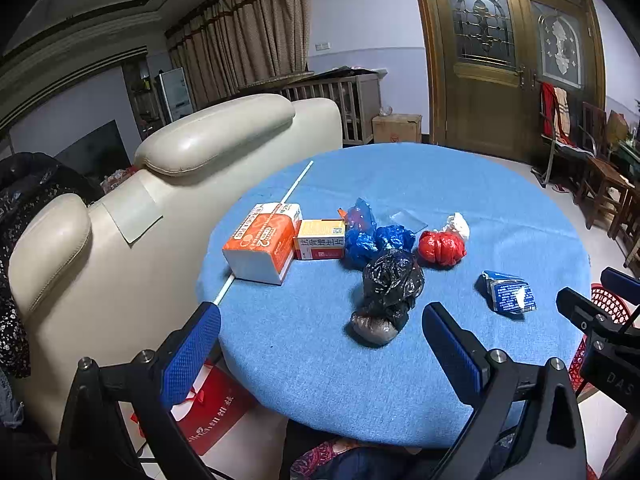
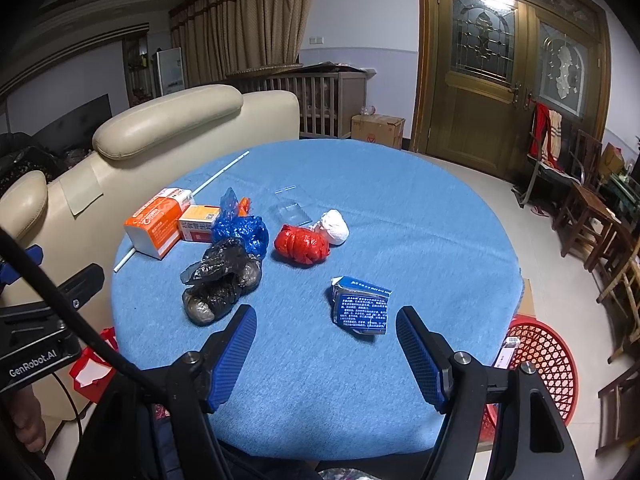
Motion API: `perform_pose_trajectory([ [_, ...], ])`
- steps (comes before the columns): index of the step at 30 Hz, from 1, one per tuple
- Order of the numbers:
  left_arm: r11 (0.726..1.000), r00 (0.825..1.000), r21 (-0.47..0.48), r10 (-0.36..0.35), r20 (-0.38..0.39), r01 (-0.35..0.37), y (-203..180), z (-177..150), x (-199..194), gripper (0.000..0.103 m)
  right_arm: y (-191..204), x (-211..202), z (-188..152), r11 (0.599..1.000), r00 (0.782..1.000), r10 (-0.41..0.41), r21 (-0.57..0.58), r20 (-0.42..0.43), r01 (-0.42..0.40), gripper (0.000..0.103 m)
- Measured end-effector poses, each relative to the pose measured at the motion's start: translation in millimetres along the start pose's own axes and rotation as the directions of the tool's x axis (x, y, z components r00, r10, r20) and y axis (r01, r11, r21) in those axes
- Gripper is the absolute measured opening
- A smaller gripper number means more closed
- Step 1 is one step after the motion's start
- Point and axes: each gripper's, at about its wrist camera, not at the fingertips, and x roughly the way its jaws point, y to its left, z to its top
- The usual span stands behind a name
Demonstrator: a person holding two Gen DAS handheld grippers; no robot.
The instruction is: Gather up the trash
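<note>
Trash lies on a round table with a blue cloth point(image 1: 400, 184) point(image 2: 400, 200): an orange-and-white carton point(image 1: 262, 248) point(image 2: 154, 222), a small yellow box point(image 1: 320, 239) point(image 2: 198, 223), a blue bag point(image 1: 372, 236) point(image 2: 242, 228), a black bag point(image 1: 388, 284) point(image 2: 220, 280), a red bag point(image 1: 440, 247) point(image 2: 302, 246), a white wad point(image 1: 458, 224) point(image 2: 334, 226), a crushed blue carton point(image 1: 508, 294) point(image 2: 360, 306) and a white straw point(image 1: 296, 184) point(image 2: 220, 172). My left gripper point(image 1: 320, 350) hangs open short of the black bag. My right gripper point(image 2: 326, 350) is open just short of the blue carton.
A red mesh basket point(image 2: 548, 364) point(image 1: 608, 300) stands on the floor at the table's right. A cream sofa point(image 1: 120, 240) point(image 2: 140, 128) presses against the left edge. A red gift bag point(image 1: 212, 412) sits below. Wooden chairs point(image 2: 592, 216) line the right wall.
</note>
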Motion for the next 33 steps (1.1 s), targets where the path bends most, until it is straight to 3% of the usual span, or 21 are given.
perform_pose_trajectory([
  [15, 1.0, 1.0, 0.0, -0.013, 0.001, 0.013, 0, -3, 5, 0.101, -12, 10, -4, 0.999, 1.0, 0.016, 0.04, -0.015, -0.015, 0.076],
  [20, 0.997, 0.998, -0.072, -0.036, -0.045, 0.033, 3, -21, 14, 0.101, -25, 23, -12, 0.998, 0.999, 0.026, 0.065, -0.02, -0.025, 0.076],
  [23, 0.993, 0.997, -0.101, -0.067, -0.023, 0.065, -1, -40, 7, 0.101, -37, 34, -18, 0.996, 0.999, 0.02, 0.083, -0.035, -0.017, 0.076],
  [28, 0.995, 0.997, -0.06, -0.074, 0.029, 0.076, -5, -46, -7, 0.101, -53, 50, -27, 0.992, 0.998, 0.035, 0.12, -0.061, -0.027, 0.076],
  [33, 0.991, 0.983, -0.029, -0.132, -0.13, 0.129, -9, -56, 20, 0.101, -58, 66, -32, 0.988, 0.993, 0.072, 0.145, -0.093, -0.058, 0.076],
])
